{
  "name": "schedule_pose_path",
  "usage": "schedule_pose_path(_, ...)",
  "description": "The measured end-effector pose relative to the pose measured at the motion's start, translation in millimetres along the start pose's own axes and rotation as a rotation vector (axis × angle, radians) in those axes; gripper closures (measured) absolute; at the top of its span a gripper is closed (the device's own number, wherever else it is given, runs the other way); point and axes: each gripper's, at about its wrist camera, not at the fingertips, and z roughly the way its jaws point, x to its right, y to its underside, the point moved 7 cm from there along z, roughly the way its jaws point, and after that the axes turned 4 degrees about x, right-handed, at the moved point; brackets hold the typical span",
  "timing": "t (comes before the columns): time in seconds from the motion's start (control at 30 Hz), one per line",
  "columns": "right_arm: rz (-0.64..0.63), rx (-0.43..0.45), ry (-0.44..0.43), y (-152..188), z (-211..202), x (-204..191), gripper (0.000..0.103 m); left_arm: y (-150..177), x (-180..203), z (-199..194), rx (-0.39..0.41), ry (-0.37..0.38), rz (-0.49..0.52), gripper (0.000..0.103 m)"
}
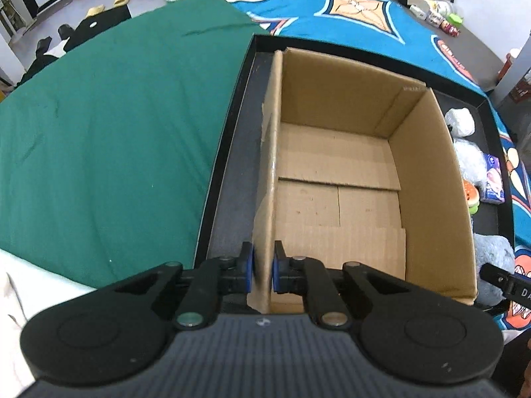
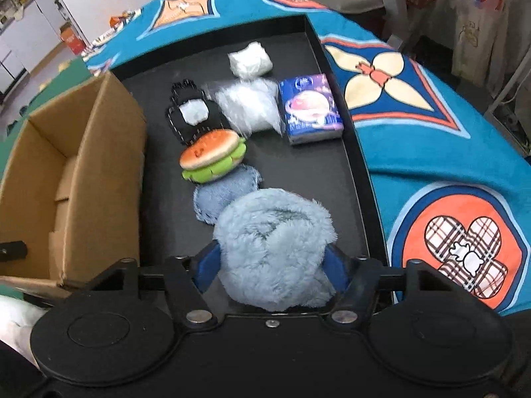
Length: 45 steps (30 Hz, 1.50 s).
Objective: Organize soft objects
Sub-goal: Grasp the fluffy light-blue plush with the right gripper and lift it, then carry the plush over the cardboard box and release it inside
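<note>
Fluffy pale-blue plush toy (image 2: 275,248) sits gripped in your right gripper (image 2: 270,265); left gripper (image 1: 263,268) clamps the brown cardboard box (image 1: 338,152) wall. Lift clear before crossing.

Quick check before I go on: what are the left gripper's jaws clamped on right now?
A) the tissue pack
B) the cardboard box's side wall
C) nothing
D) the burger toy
B: in the left wrist view the left gripper has its jaws shut on the near end of the cardboard box's side wall.
</note>
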Motion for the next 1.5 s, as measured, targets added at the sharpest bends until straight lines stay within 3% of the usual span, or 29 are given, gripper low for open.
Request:
schedule_pose_path(0.37,-0.028,0.088,-0.055,-13,-28,-17,0.049,-2,0,-5,0.023,-0.012,-0.023,0.092)
schedule_pose_path(0.73,-0.071,0.203,-0.135,-38,-57,-47,0.049,-1,-3,0,-0.007,-0.051,-0.037,0.091)
schedule_pose_path(1.07,-0.139,0.32,-0.233,-61,-81,-86,0.049,1,-5,0,-0.002,-0.03,-0.056,0.091)
schedule_pose_path(1.5,-0.221,0.329,-0.294,-68,-79,-138,0.049,0,-10,0,0.008,-0.017,-0.084,0.092)
